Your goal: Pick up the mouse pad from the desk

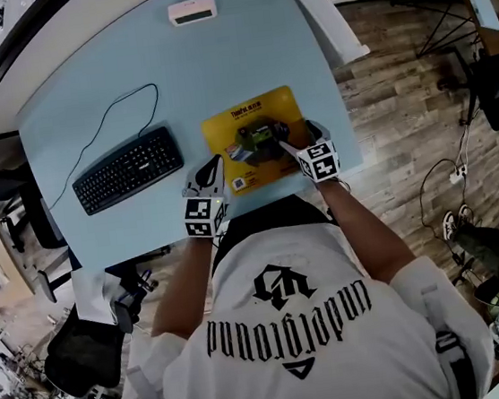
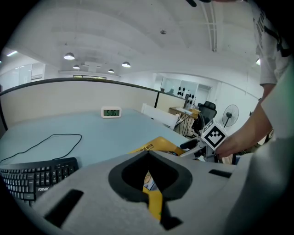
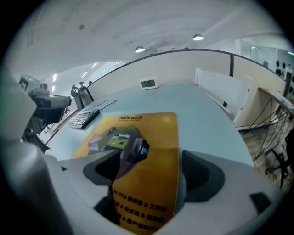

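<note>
The yellow mouse pad (image 1: 255,112) with a printed picture lies on the light-blue desk (image 1: 127,83), close to its front edge. My left gripper (image 1: 206,174) is at the pad's near left corner. In the left gripper view its jaws (image 2: 151,183) are shut on a strip of the yellow pad (image 2: 155,202), and the pad (image 2: 156,143) arches up beyond them. My right gripper (image 1: 299,140) sits at the pad's near right side. Its jaws (image 3: 147,179) stand wide, and the pad's bent near edge (image 3: 151,183) runs between them without being pinched.
A black keyboard (image 1: 128,169) with a looping cable lies left of the pad. A small white clock (image 1: 192,10) stands at the desk's far side. A white partition panel (image 1: 326,13) borders the desk's right edge, with wooden floor (image 1: 400,103) beyond.
</note>
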